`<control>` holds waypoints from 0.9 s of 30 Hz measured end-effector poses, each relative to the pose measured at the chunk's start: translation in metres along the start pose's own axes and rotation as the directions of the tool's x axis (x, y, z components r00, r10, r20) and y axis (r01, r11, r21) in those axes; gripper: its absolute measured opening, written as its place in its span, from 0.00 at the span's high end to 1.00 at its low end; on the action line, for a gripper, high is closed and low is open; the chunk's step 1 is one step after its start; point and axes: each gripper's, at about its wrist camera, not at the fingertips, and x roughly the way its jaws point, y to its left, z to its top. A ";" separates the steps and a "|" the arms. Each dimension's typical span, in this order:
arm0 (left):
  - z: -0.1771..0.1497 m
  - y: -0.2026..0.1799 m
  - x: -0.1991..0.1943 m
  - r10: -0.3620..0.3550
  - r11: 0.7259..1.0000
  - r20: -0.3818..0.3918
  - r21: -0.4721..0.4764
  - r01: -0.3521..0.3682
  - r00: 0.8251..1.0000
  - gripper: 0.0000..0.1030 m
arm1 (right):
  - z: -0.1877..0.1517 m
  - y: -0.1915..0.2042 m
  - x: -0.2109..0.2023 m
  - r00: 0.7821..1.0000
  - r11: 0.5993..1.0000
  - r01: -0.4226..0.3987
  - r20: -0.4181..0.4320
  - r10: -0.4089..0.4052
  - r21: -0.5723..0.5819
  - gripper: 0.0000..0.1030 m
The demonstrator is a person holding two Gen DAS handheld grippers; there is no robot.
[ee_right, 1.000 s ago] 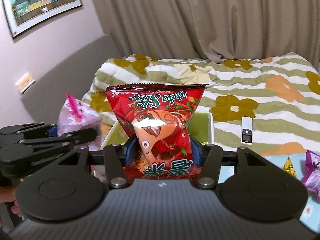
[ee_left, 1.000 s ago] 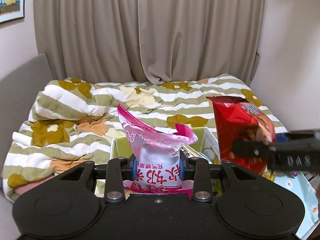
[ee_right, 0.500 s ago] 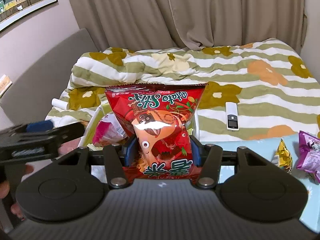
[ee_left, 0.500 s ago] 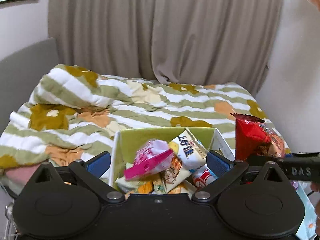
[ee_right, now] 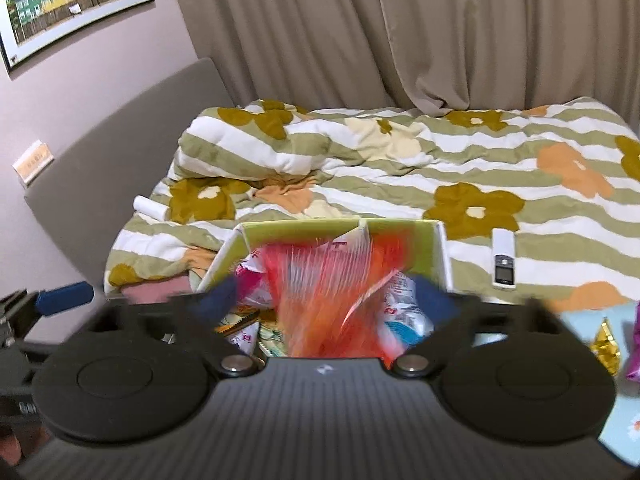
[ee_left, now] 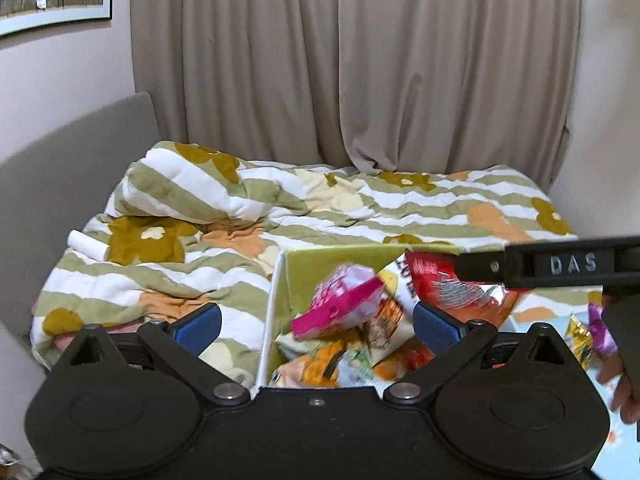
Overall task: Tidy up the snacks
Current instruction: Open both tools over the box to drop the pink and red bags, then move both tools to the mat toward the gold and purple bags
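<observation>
A green box (ee_left: 320,258) (ee_right: 340,229) holds several snack bags. The pink and white bag (ee_left: 344,308) lies on top of the pile inside it. My left gripper (ee_left: 316,324) is open and empty, just in front of the box's left wall. My right gripper (ee_right: 324,300) is open above the box. The red chips bag (ee_right: 320,304) is a blur between its spread fingers, falling into the box. It also shows in the left wrist view (ee_left: 452,292) under the right gripper's finger (ee_left: 560,266).
The box sits at the edge of a bed with a green striped floral quilt (ee_right: 400,160). A white remote (ee_right: 503,259) lies on the quilt to the right. A gold snack (ee_right: 606,340) and a purple snack (ee_right: 634,352) lie on a light blue cloth at the right.
My left gripper opened and dropped the pink and white bag into the box. My right gripper moved over the box and has just opened, releasing the red chips bag.
</observation>
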 end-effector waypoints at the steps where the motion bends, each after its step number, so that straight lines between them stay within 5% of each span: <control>1: -0.004 -0.002 -0.001 0.013 1.000 -0.004 0.007 -0.013 1.000 0.00 | -0.003 -0.001 0.000 1.000 1.000 0.001 0.004 -0.001 0.001 0.00; 15: -0.016 0.000 -0.018 0.043 0.998 0.002 0.041 -0.043 0.999 0.00 | -0.023 -0.002 -0.026 0.998 0.999 0.039 0.042 -0.039 0.005 0.00; 27: -0.007 -0.009 -0.053 -0.026 0.996 0.048 0.091 0.022 0.999 0.00 | -0.035 0.000 -0.091 0.981 0.988 0.140 0.129 -0.147 0.058 0.00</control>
